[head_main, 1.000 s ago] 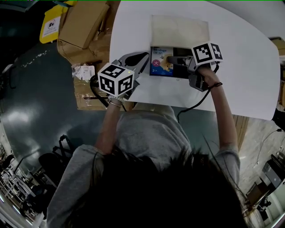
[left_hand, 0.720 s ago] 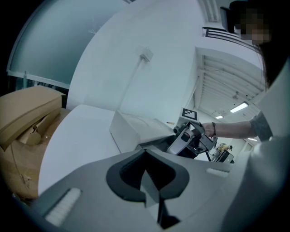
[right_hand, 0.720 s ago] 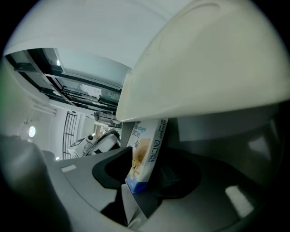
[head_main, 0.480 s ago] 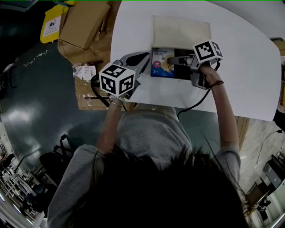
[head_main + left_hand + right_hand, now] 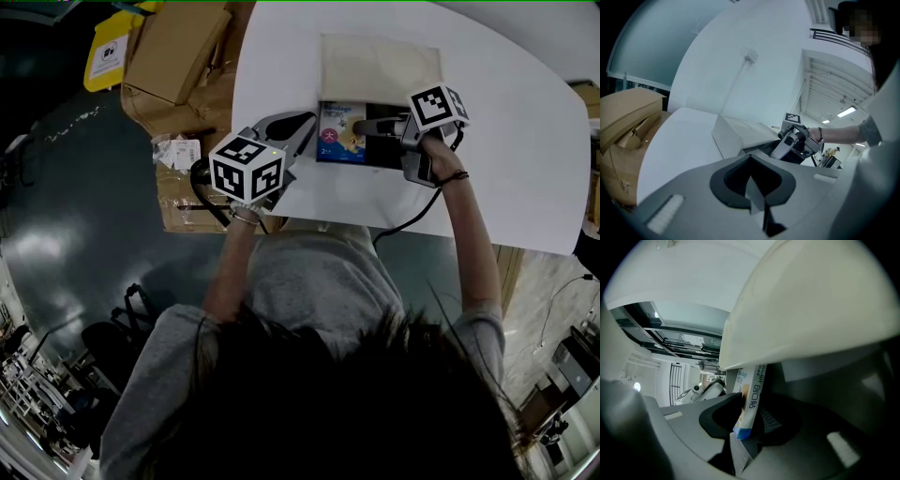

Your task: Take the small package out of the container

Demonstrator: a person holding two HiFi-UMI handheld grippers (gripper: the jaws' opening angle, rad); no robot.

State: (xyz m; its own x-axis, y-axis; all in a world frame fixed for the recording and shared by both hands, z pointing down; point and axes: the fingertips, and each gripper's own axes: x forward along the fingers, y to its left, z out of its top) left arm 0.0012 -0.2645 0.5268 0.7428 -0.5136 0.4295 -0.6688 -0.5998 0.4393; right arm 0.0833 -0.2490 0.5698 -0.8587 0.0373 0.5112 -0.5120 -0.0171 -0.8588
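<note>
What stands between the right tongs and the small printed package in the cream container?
Nothing visible does. The right tongs have just been closing, and the small blue-and-white printed package is held between them, at the open front of the flat cream container.

I see the package in the near end of the container on the table, boxes left of the table

One container, one small package, two grippers — one table
</note>
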